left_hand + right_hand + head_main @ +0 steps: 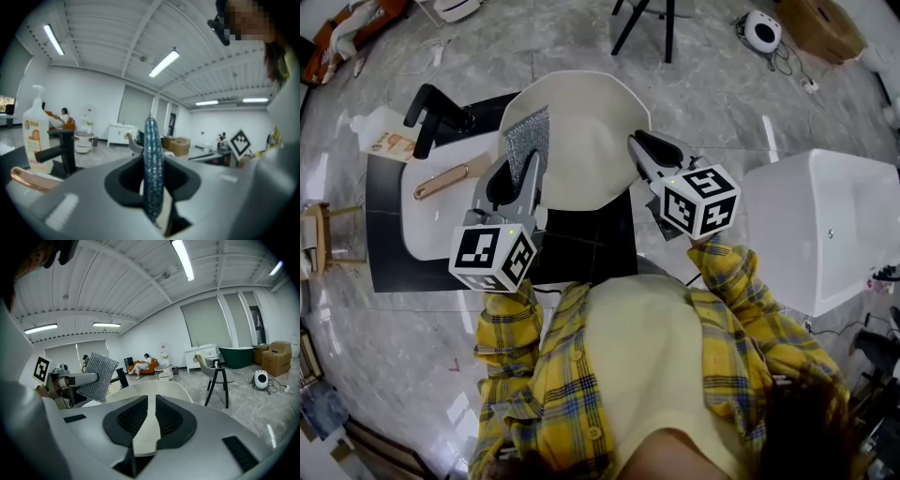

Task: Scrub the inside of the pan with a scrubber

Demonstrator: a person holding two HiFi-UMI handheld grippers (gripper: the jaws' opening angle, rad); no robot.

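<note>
Light is bright and flat everywhere, coming off long ceiling tubes [183, 259]: one at 12 o'clock in the right gripper view, and others from 10 to 3 o'clock in the left one. Shadows are soft, barely there. In the head view the glossy floor [581, 56] throws white glare streaks at 3 and 9 o'clock, and the pale pan [591, 141] looks nearly washed out. Heavy fisheye bend all round, with black corners on both gripper views. The left gripper view is mushy, and the scrubber [153, 164] up close is smeared.

Cream pan [591, 141] tilted, silver scrubber [528, 141] prob. against inside
</note>
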